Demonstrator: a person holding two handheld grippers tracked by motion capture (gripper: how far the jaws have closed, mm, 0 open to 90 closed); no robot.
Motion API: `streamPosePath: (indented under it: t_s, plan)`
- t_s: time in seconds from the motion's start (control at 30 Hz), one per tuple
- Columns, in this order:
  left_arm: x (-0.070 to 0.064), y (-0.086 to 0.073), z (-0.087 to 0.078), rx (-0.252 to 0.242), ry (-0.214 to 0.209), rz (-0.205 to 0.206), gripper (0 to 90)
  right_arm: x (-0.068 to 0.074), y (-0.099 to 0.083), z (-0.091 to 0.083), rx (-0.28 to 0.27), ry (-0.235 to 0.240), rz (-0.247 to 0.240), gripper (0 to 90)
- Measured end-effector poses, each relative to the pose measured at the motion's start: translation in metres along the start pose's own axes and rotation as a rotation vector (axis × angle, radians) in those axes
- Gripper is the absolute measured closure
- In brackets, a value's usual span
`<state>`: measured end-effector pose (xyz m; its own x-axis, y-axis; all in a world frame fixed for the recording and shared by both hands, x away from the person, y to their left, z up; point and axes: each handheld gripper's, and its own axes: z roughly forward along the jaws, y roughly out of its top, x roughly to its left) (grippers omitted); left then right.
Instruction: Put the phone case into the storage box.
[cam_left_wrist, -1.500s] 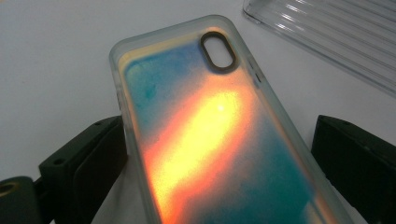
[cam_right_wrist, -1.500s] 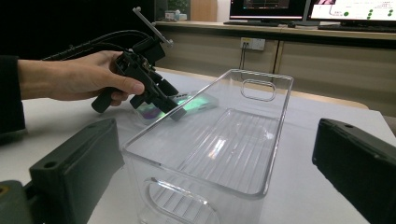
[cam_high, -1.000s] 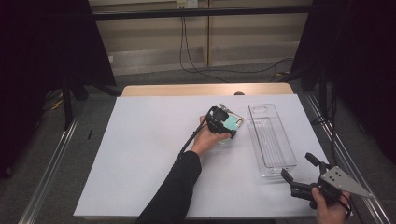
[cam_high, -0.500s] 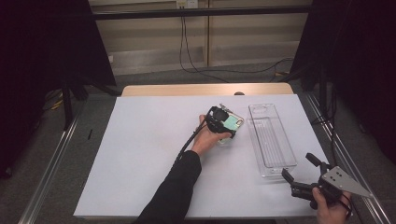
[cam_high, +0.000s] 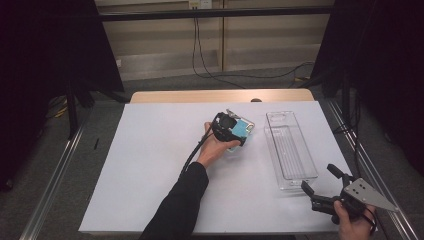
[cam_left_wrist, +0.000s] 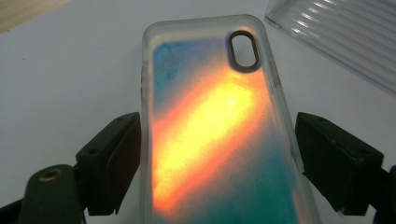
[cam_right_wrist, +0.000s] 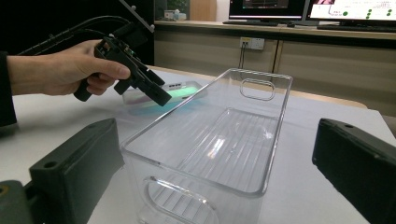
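Room: dark curtains on both sides, a pale wall with cables behind, monitors far back in the right gripper view.
Desk: covered with a white sheet; a strip of wood shows at its far edge.
Phone case: clear, with blue and orange colours and an oval camera hole; it lies flat on the desk near the middle, just left of the bin.
Left claw: held by the left hand over the case. In the left gripper view the two jaws stand on both sides of the case. The left jaw is very close to its edge and the right jaw is a little apart, so the claw is open around the case and does not clamp it.
Bin: a clear plastic box with a ribbed floor and handle holes at both ends; it stands on the right part of the desk with its long side going away from the person. It is empty.
Right claw: held by the right hand at the near right corner of the desk, just before the near end of the bin. Its jaws are wide apart and hold nothing; in the right gripper view they frame the bin's near end without touching it.
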<state>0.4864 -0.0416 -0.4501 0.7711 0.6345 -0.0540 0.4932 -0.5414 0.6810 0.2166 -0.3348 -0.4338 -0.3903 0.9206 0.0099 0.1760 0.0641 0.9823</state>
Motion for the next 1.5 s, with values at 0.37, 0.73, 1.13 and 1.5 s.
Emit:
streamPosePath:
  t_s: [0.37,0.73,1.13,1.5]
  plan:
    - [-0.005,-0.01,-0.027,-0.053,0.011,0.021,16.9,0.0,0.0,0.0,0.002,-0.001,0.004,0.4]
    - [-0.01,-0.025,-0.053,-0.108,0.019,0.008,16.9,0.002,0.001,0.001,-0.016,0.014,0.031,0.1]
    - [-0.02,-0.033,-0.078,-0.154,0.05,0.024,16.9,0.005,0.004,0.003,-0.015,0.017,0.072,0.2]
    - [-0.027,-0.044,-0.093,-0.167,0.04,0.033,16.9,0.008,0.008,0.007,0.008,0.035,0.073,0.1]
